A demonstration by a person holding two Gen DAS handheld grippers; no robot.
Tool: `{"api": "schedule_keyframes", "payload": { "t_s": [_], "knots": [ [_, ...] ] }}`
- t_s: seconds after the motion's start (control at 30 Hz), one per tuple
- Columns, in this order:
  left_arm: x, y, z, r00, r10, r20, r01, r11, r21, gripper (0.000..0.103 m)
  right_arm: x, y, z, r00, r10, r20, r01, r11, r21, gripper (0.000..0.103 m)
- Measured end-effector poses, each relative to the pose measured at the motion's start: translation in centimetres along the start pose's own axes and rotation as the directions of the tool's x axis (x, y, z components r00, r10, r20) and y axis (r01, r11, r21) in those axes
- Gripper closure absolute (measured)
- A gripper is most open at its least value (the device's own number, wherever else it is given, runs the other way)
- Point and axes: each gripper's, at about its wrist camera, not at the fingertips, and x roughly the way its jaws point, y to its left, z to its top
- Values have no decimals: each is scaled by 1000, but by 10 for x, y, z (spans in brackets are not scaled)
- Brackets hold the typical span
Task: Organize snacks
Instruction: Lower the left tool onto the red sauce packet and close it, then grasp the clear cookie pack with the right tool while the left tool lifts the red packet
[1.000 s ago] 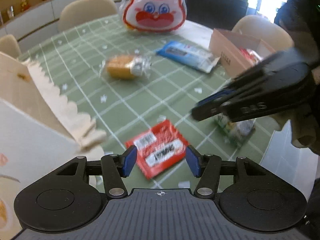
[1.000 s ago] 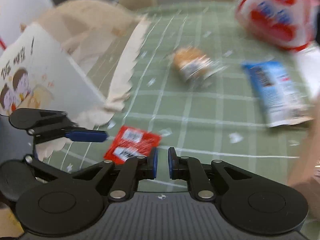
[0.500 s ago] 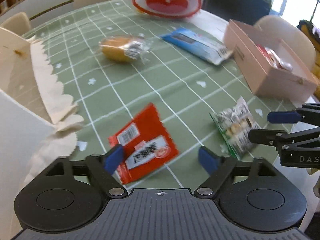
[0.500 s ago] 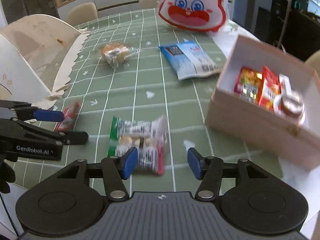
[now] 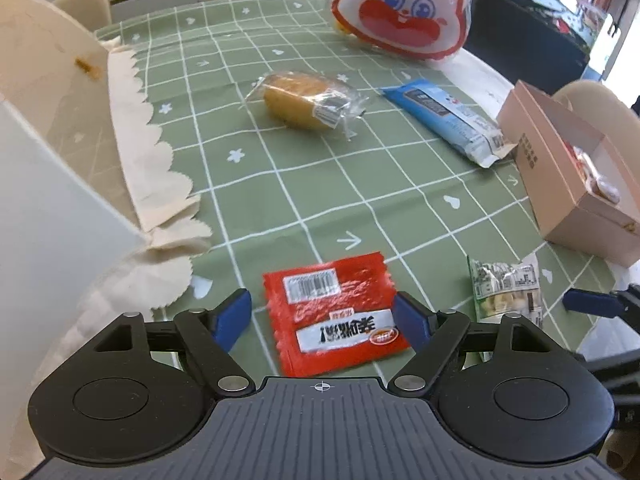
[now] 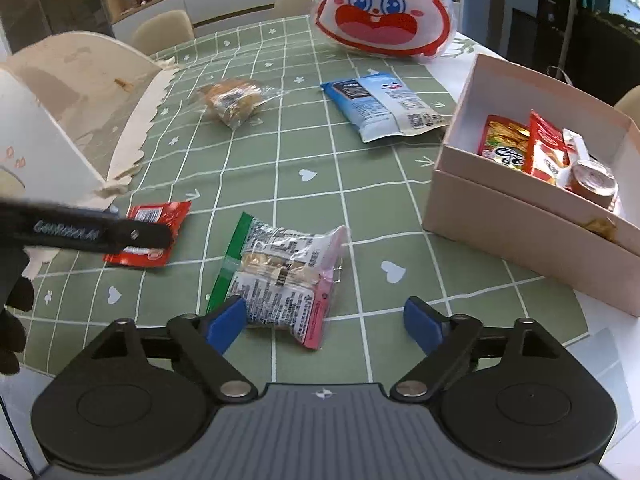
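Note:
A red snack packet point(image 5: 320, 292) lies flat on the green checked tablecloth point(image 5: 280, 184), between the wide-apart pads of my left gripper point(image 5: 322, 316), which stands open and presses on nothing. A clear packet with a green edge point(image 6: 280, 272) lies just ahead of my right gripper point(image 6: 323, 323). Its jaws are opening and the pads are off the packet. The pink box point(image 6: 520, 216) at the right holds several snacks. In the right wrist view the left gripper's fingers point(image 6: 120, 234) hang over the red packet point(image 6: 156, 216).
A wrapped bun point(image 5: 304, 100), a blue packet point(image 5: 452, 120) and a big rabbit-face bag point(image 5: 400, 12) lie farther back. A white paper bag with a scalloped edge point(image 5: 60, 160) stands at the left. The table's near edge is under the right gripper. Chairs ring the far side.
The left gripper opened wider and sank over the red packet. The right gripper swung right, away from the red packet to the green-edged one, and opened from nearly shut.

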Motion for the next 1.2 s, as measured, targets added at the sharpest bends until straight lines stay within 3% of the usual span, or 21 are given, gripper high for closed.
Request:
{"api": "schedule_keyframes", "payload": {
  "t_s": [0.13,0.23,0.3,0.47,0.5,0.6,0.7,0.83,1.2],
  "knots": [
    [3,-10,-1,1000,31,-4,-30,998,58,20,4,13,-4,999,-50,-7,49,995,-89,13],
    [0,-12,-4,998,55,9,-55,997,54,32,3,14,-7,999,-48,5,48,995,-87,12],
    [-3,-12,-5,998,59,12,-60,997,46,48,2,13,-8,999,-46,10,47,995,-90,11],
    [-6,-7,-4,999,37,0,-37,999,8,57,2,13,-9,999,-49,18,51,995,-87,10],
    [-7,-5,-4,1000,26,0,-26,1000,-2,67,2,13,-10,999,-49,20,51,995,-87,10],
    [-8,0,-5,1000,-14,1,15,999,-32,80,2,12,-10,999,-49,23,51,995,-89,10],
    [-10,3,-8,999,-49,9,50,997,-54,87,2,13,-11,999,-49,23,51,995,-89,9],
    [-17,6,-11,994,-100,33,102,993,-66,90,2,13,-11,999,-49,22,51,995,-88,9],
    [-43,6,-35,991,-121,56,124,990,-62,92,2,16,17,998,38,56,-38,999,-6,10]
  ]
}}
